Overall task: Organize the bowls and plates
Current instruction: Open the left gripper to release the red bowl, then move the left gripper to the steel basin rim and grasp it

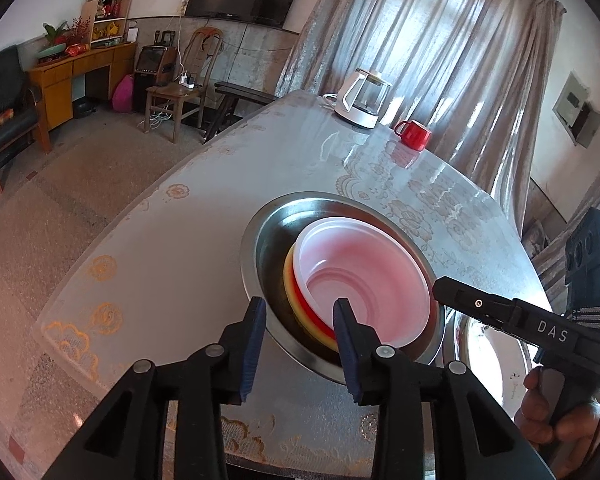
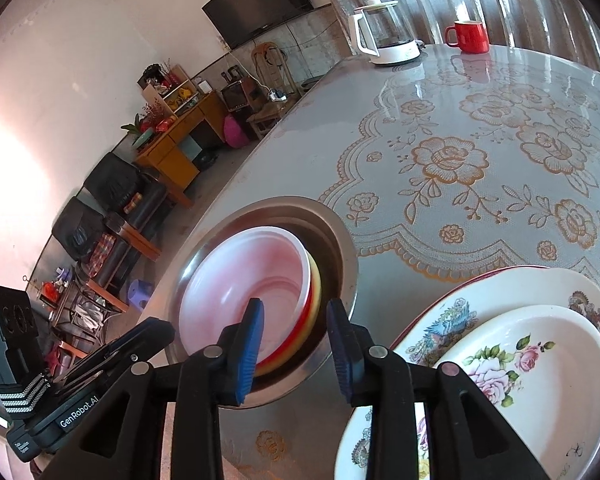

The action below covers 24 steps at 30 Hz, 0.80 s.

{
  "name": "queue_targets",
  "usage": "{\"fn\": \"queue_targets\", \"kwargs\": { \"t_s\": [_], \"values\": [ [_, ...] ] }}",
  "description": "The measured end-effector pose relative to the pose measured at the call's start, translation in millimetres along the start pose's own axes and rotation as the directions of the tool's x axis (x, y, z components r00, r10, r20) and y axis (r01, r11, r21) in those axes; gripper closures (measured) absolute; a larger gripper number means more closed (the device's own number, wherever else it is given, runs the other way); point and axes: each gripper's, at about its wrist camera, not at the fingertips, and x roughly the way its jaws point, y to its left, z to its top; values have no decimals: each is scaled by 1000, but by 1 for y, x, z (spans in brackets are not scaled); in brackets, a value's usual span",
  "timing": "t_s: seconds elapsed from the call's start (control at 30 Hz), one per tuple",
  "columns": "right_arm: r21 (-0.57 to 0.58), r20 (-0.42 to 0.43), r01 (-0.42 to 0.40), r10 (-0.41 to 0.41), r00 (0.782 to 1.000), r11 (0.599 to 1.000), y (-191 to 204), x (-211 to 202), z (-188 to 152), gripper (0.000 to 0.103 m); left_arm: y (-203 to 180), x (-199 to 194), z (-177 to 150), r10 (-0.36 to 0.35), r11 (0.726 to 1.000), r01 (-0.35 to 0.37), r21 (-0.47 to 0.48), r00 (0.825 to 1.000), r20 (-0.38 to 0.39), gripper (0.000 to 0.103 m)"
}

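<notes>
I hold both grippers just short of the nested bowls: a white bowl atop red and yellow ones inside the steel basin, stacked to save table room. My left gripper straddles the basin's near rim, jaws narrowly parted, gripping nothing; my right gripper does likewise. Only the right view shows the stacked floral plates just right of its fingers.
</notes>
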Motion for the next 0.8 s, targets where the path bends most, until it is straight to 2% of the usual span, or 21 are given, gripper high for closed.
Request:
{"fn": "queue_targets", "kwargs": {
  "t_s": [0.23,0.6,0.8],
  "values": [
    [41,-2,9,-9,1000,999,-11,-4,-3,64,5,-3,-4,5,1000,-5,-22,1000,-5,63],
    [120,3,-14,14,1000,993,-31,-10,-6,63,37,-2,-5,14,990,-18,-141,999,-30,58],
    [140,18,-52,50,999,989,-35,-12,-6,63,46,-2,-5,-2,985,-3,-173,1000,-31,58]
  ]
}}
